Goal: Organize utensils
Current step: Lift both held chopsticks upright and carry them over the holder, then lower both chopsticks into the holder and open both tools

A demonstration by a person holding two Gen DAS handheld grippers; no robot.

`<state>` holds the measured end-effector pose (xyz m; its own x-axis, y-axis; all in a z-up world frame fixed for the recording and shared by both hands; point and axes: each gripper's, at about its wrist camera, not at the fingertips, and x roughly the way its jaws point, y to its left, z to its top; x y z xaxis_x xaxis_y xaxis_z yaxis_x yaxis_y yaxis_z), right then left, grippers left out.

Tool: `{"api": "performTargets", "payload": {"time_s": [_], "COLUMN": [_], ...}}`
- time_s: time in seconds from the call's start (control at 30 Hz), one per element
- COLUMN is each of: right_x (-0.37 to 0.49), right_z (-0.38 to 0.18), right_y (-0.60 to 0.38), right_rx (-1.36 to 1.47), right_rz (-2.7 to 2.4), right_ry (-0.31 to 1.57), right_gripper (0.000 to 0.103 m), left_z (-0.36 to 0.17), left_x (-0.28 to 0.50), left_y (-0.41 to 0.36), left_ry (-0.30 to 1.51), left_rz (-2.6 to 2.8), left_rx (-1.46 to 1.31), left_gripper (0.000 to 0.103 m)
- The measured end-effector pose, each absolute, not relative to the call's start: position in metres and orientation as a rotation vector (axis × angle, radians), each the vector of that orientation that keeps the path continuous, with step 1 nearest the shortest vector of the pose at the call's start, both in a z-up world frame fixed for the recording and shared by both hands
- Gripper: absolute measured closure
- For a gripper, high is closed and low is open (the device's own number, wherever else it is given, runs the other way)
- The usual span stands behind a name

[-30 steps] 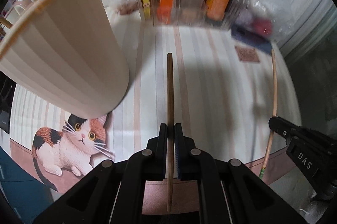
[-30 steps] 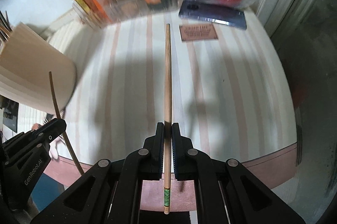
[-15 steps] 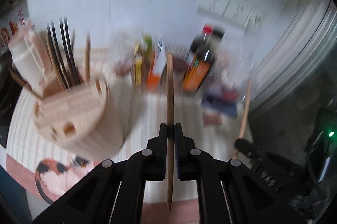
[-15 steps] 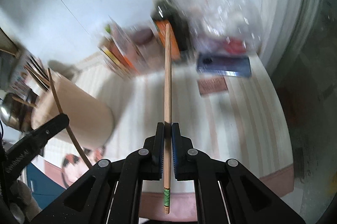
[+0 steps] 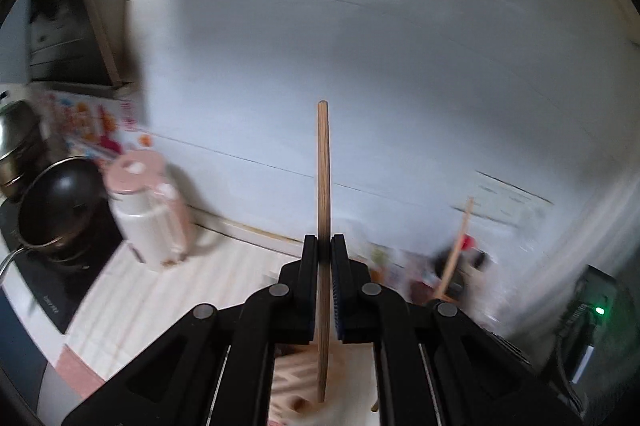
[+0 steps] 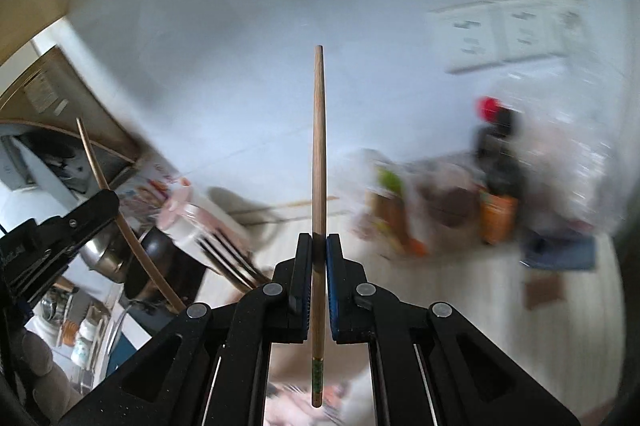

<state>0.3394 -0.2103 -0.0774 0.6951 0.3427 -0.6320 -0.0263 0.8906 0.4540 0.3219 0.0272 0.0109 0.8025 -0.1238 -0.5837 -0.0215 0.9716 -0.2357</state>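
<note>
Two chopsticks are held, one in each gripper. In the left wrist view the left gripper point(image 5: 324, 246) is closed tightly on a plain wooden chopstick point(image 5: 323, 161), which stands upright and passes down between the fingers. In the right wrist view the right gripper point(image 6: 319, 244) is clamped on a longer chopstick point(image 6: 319, 145) with a green band near its lower end. Both sticks are raised above the counter point(image 5: 168, 290). Farther back, a pink-lidded white jug point(image 5: 146, 209) and a dark pan point(image 5: 60, 205) are seen at the left edge of the counter, and blurred bottles point(image 6: 496, 161) stand at the back edge, against the white wall point(image 5: 360, 45).
</note>
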Motion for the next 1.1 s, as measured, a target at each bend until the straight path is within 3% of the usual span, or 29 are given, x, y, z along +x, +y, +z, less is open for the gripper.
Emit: {"api": "performTargets", "payload": {"time_s": [0.47, 0.77, 0.83, 0.87, 0.9, 0.93, 1.0, 1.1], "right_x": [0.409, 0.406, 0.402, 0.399, 0.395, 0.392, 0.383, 0.366], "right_z": [-0.116, -0.136, -0.134, -0.131, -0.127, -0.125, -0.118, -0.109], "right_y": [-0.114, -0.106, -0.112, -0.115, -0.120, -0.124, -0.132, -0.140], "right_rx": [0.354, 0.266, 0.278, 0.278, 0.279, 0.278, 0.266, 0.215], "right_rz": [0.263, 0.270, 0.274, 0.269, 0.267, 0.265, 0.249, 0.224], "right_ry": [0.657, 0.651, 0.669, 0.680, 0.680, 0.676, 0.684, 0.713], "right_gripper": [0.096, 0.095, 0.091, 0.079, 0.067, 0.064, 0.061, 0.054], "left_z": [-0.067, -0.073, -0.063, -0.054, -0.049, -0.043, -0.033, -0.037], "left_x": [0.373, 0.367, 0.359, 0.352, 0.348, 0.341, 0.325, 0.307], "left_y": [0.077, 0.073, 0.071, 0.069, 0.068, 0.068, 0.069, 0.071], "left_ry": [0.635, 0.747, 0.745, 0.733, 0.725, 0.712, 0.685, 0.723], "left_rz": [0.050, 0.028, 0.020, 0.041, 0.062, 0.091, 0.140, 0.186], "left_rx": [-0.353, -0.338, -0.324, -0.292, -0.270, -0.248, -0.201, -0.154], "left_gripper": [0.099, 0.096, 0.087, 0.081, 0.062, 0.034, 0.015, 0.015]}}
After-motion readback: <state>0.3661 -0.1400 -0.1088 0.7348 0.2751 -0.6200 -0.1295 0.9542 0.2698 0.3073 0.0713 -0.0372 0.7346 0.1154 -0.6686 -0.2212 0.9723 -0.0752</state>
